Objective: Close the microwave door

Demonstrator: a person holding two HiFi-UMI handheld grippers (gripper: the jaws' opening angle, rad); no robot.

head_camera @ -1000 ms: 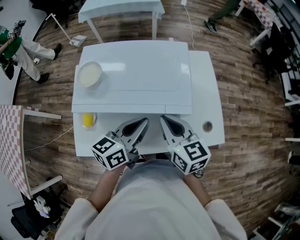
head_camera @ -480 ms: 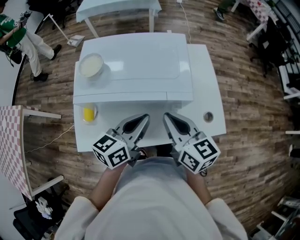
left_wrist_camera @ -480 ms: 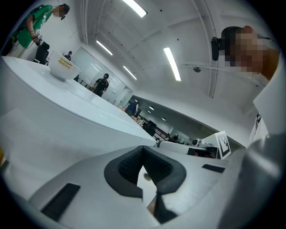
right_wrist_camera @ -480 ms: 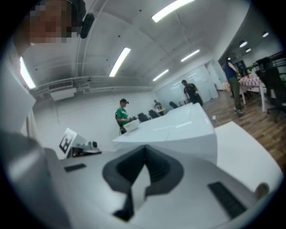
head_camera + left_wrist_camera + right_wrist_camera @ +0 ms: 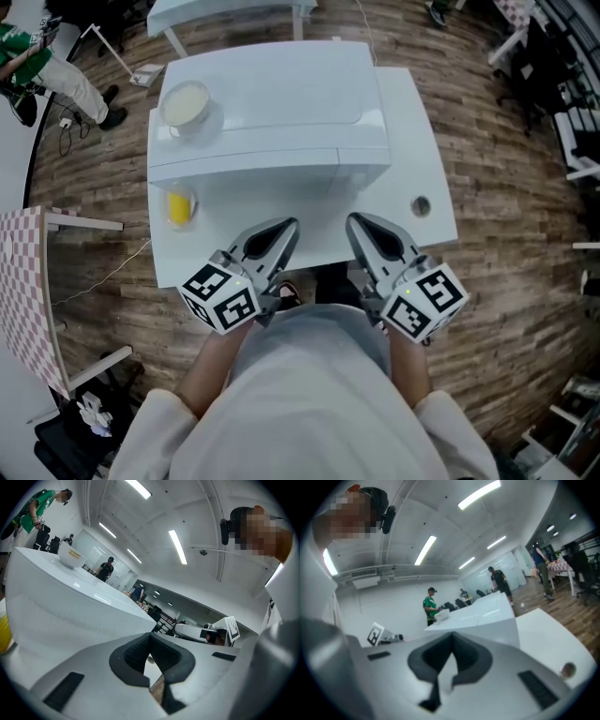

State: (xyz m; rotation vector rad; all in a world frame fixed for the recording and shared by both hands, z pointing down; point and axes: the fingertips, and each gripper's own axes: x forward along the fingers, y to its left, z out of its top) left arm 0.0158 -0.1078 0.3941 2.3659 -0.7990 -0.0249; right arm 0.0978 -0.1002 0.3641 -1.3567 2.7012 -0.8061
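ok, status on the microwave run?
Left claw and right claw shut, empty, short of microwave. Its front looks flush from above. Yellow cup off left, not blocking.

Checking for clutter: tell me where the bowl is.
Head view: the bowl sits on top of the microwave, near its left edge.

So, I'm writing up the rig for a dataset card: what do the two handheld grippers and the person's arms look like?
The left gripper and right gripper share light grey, tapering moulded shells, with dark ribbed pads lining the jaws. Each carries a white cube printed with black square markers. No cables show. The person wears cream long sleeves.
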